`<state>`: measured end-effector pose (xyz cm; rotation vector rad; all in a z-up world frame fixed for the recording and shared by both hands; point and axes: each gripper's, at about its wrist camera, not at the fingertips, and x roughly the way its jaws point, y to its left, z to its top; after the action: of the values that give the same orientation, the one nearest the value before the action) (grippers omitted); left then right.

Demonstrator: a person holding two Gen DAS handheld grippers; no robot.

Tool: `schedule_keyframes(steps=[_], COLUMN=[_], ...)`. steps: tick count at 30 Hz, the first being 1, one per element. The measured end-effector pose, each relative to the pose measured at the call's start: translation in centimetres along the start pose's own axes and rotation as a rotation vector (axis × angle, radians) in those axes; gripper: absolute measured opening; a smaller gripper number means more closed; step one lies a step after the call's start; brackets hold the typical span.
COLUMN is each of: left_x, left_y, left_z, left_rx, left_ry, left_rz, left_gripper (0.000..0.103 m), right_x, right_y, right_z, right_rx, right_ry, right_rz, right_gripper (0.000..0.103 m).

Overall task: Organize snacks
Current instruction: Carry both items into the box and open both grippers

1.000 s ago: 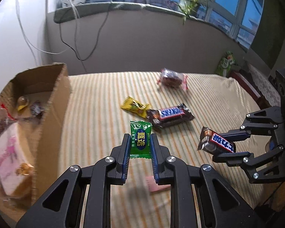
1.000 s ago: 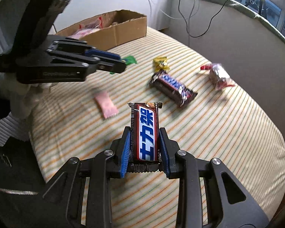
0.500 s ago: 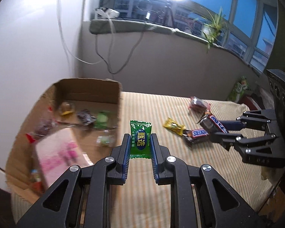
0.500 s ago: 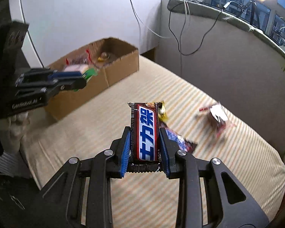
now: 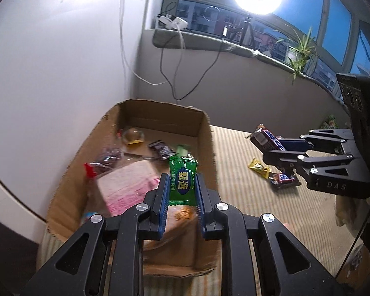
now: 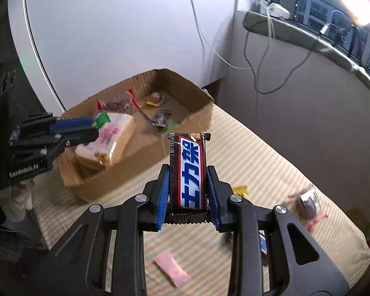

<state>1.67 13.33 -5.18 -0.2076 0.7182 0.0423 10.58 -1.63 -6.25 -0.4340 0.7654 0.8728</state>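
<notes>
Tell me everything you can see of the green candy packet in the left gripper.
The green candy packet is a small glossy pillow wrapper with crimped ends and a dark blue oval bearing yellow characters. It stands upright, pinched at its sides between the blue-padded fingers of the left gripper; its top end sticks out free. It hangs above the open cardboard box, touching nothing else.

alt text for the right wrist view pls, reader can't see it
The right gripper holds a Snickers bar above a striped bed. Ahead, the left gripper holds a green candy over an open cardboard box of snacks. Loose snacks lie on the bed, among them a pink packet.
</notes>
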Motion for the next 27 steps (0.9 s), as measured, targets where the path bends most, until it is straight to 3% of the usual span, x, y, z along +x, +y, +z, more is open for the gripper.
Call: schedule_keyframes(steps=[12, 27], left_x=[-0.3, -0.5], left_y=[3.1, 4.3], left_z=[-0.5, -0.6], left_rx=[-0.052, -0.073], left_ry=[-0.002, -0.003], left_rz=[0.019, 0.031], left_gripper=[0.019, 0.02], right_x=[3.8, 5.5], right_y=[3.3, 4.8], right_z=[3.5, 4.6], right_rx=[-0.063, -0.099], right_ry=[0.019, 0.03], right_rz=[0.028, 0.049], right_gripper=[0.03, 0.03])
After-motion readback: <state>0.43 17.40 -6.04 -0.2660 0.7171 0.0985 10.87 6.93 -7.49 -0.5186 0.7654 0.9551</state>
